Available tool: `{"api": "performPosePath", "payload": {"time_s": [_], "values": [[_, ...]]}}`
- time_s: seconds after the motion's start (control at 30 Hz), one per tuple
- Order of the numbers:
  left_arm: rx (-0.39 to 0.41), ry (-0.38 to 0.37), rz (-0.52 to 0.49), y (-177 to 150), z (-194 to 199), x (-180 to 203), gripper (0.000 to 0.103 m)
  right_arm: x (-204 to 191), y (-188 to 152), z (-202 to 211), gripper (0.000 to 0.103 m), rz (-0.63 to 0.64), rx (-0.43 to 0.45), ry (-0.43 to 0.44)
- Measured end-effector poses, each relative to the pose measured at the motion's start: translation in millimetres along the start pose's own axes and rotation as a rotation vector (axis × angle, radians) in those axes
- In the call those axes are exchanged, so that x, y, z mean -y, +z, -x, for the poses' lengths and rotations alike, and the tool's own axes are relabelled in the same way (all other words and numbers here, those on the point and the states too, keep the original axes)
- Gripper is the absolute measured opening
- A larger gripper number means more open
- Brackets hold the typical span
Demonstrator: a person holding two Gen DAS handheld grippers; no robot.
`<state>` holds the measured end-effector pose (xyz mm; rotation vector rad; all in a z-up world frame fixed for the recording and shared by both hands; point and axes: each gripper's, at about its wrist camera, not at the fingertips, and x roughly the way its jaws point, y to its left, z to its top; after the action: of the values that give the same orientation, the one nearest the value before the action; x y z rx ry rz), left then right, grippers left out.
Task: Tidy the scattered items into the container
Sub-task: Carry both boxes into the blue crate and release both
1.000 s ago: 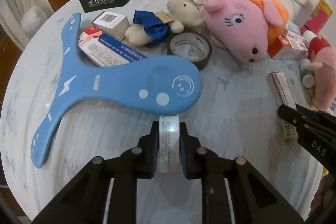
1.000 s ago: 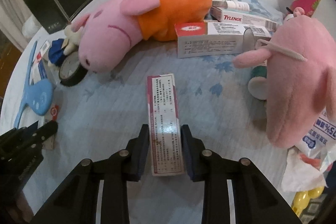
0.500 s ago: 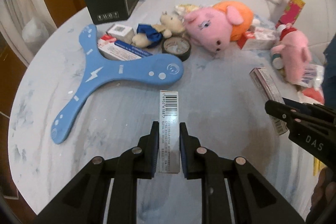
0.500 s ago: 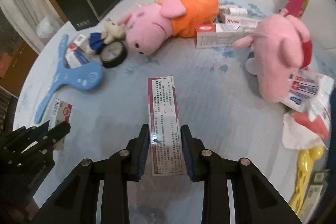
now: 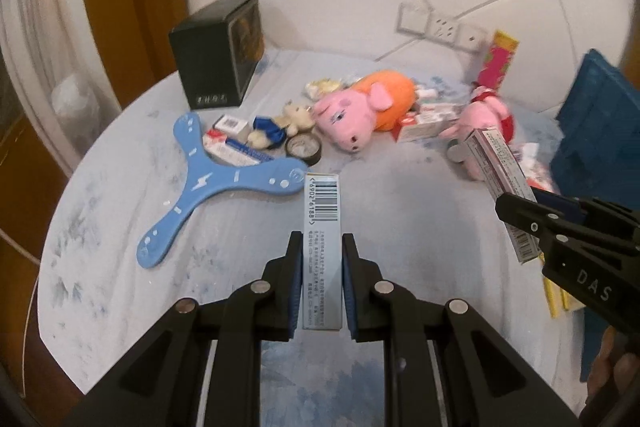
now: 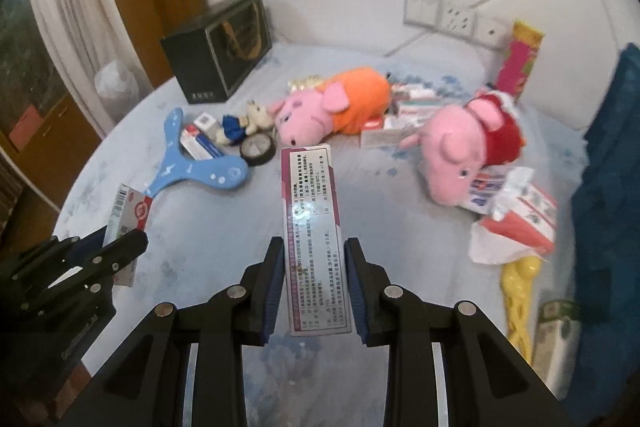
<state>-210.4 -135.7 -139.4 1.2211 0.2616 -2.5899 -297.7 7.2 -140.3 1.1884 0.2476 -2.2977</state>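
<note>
Both cartons lifted higher (flat, rectangular cardboard)

Two matte black plastic two-finger grippers, left and right, each with blue ribbed pads, round silver screws and white "DAS" lettering.

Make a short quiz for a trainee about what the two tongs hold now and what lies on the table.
1. True or false: the left tongs are shut on a barcode box.
2. What do the right tongs hold?
A. black tape roll
B. purple-edged box
C. blue boomerang
3. Fill in: the tape roll lies in front of the pig plush dressed in ____.

Key: 1 true; 2 B; 3 orange.
</note>
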Motion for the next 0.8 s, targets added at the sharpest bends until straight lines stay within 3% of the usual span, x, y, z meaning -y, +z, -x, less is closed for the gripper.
{"api": "performPosePath", "payload": {"time_s": [0.43,0.8], "values": [[0.144,-0.211,-0.196,4,87,59,0.018,22,-29,147,0.029,-0.134,0.203,-0.247],[0.343,-0.397,-0.320,17,190,197,0.018,88,-69,308,0.030,-0.214,0.435,-0.398]]}}
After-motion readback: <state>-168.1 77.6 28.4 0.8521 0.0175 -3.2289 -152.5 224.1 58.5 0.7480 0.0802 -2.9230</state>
